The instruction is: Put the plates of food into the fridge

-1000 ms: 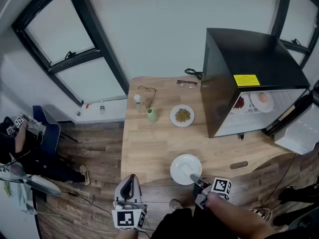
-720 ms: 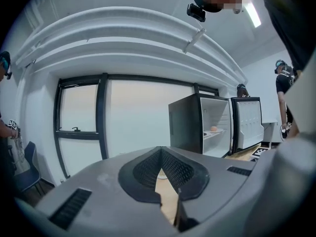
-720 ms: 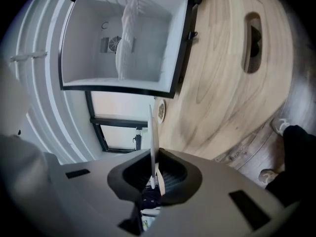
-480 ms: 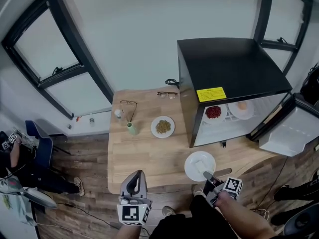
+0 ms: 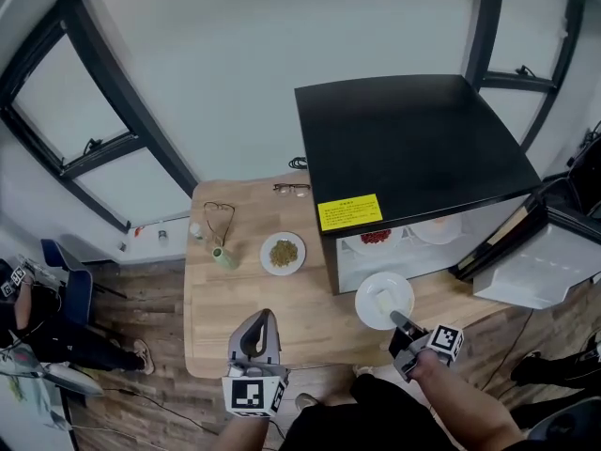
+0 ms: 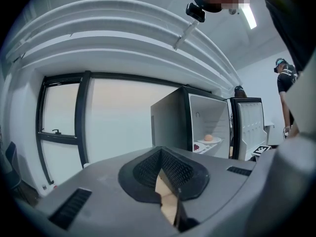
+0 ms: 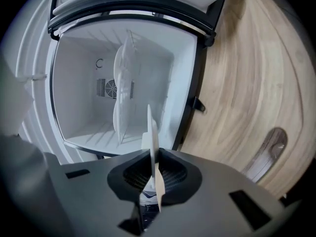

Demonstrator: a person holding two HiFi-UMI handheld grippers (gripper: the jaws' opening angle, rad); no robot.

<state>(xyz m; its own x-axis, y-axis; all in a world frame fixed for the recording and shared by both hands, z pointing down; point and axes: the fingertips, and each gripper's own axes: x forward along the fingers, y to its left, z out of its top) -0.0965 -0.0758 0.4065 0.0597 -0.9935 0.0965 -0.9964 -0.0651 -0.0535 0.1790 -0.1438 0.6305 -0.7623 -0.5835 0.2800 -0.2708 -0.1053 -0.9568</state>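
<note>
White and probably ceramic, the plate hung over the table's front edge near its right corner, just before the open fridge. My right gripper was clenched on its near rim. I judged it stiff, slick and breakable, best carried level so the pale food would not slide. My left gripper was closed on nothing. The fridge's yellow label was too small to read.

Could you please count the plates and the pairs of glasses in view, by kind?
Plates: 4 (held plate, table plate, red-food plate, other fridge plate)
Glasses: 2 (nearer pair, farther pair)
Total: 6
</note>
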